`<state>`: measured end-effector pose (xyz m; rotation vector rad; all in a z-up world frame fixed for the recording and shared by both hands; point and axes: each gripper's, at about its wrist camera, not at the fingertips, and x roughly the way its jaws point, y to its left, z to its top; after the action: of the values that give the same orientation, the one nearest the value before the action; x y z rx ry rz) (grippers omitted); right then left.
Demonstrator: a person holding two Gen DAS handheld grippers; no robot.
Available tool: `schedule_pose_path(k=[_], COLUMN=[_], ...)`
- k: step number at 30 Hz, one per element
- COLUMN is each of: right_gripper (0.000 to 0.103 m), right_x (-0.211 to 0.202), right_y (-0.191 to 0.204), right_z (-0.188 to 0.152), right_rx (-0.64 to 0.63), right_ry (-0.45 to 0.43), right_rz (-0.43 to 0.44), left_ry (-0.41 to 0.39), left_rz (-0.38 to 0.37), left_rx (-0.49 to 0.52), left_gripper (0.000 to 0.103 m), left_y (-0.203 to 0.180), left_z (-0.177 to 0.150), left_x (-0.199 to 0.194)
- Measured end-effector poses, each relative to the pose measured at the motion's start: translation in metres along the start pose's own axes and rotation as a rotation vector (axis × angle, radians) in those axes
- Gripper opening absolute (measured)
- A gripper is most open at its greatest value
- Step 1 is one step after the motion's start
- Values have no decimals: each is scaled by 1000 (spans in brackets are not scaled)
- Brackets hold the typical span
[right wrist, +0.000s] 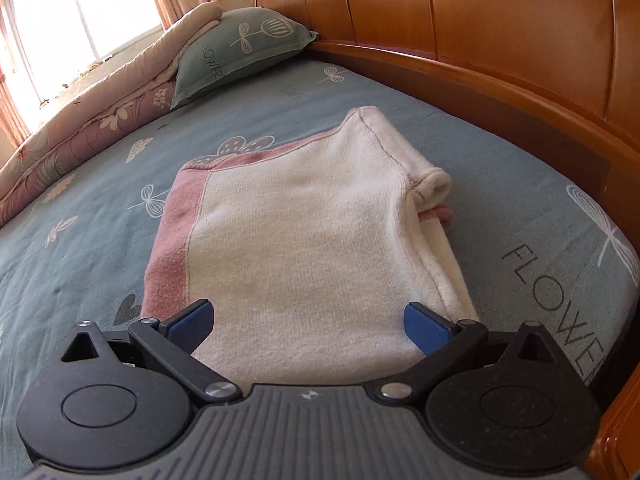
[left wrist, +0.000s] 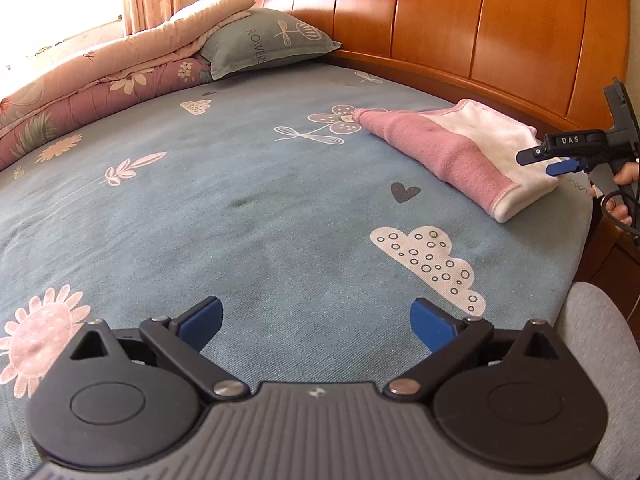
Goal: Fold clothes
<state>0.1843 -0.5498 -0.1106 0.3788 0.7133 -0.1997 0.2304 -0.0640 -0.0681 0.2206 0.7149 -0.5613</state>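
Left wrist view: left gripper [left wrist: 316, 320] is hovering over the blue printed bedsheet [left wrist: 248, 208], blue pads spread wide, gripping nothing. The folded garment [left wrist: 460, 152] – fuzzy pink-and-cream knit – is lying far right near the glossy wooden headboard [left wrist: 460, 20].

Right wrist view: right gripper [right wrist: 308, 322] is sitting wide open, empty, over the garment's near edge – cream panel up.

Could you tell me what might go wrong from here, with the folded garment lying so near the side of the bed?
The pink-and-white folded garment lies near the bed edge, so a push from the open right gripper could slide it off. Its loose layers by the rolled cuff might spring apart if only the top layer is pinched. The open left gripper hovers far off, unable to steady it.
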Motion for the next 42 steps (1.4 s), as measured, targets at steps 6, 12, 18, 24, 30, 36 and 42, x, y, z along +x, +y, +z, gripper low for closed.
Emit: schedule_pose_path(k=[6, 12, 18, 24, 30, 36, 42], right_gripper=[103, 103, 103, 103, 103, 103, 103], right_x=[-24, 2, 26, -8, -46, -78, -110], right_y=[14, 21, 10, 27, 62, 99, 131], right_z=[7, 41, 37, 13, -4, -27, -61], right_rx=[-104, -121, -38, -62, -110, -169, -236], right_ry=[-67, -101, -40, -43, -29, -27, -38], right_rz=[-42, -22, -154, -175, -112, -104, -118], left_ry=[-10, 2, -13, -17, -74, -120, -183], left_rz=[39, 21, 3, -37, -58, -65, -34], left_rx=[30, 4, 0, -17, 43, 46, 29], left_gripper=[100, 100, 100, 100, 100, 102, 102], left_y=[-2, 0, 0, -8, -35, -47, -53], left_z=[0, -2, -2, 3, 8, 14, 17], left_x=[9, 20, 15, 11, -6, -27, -50])
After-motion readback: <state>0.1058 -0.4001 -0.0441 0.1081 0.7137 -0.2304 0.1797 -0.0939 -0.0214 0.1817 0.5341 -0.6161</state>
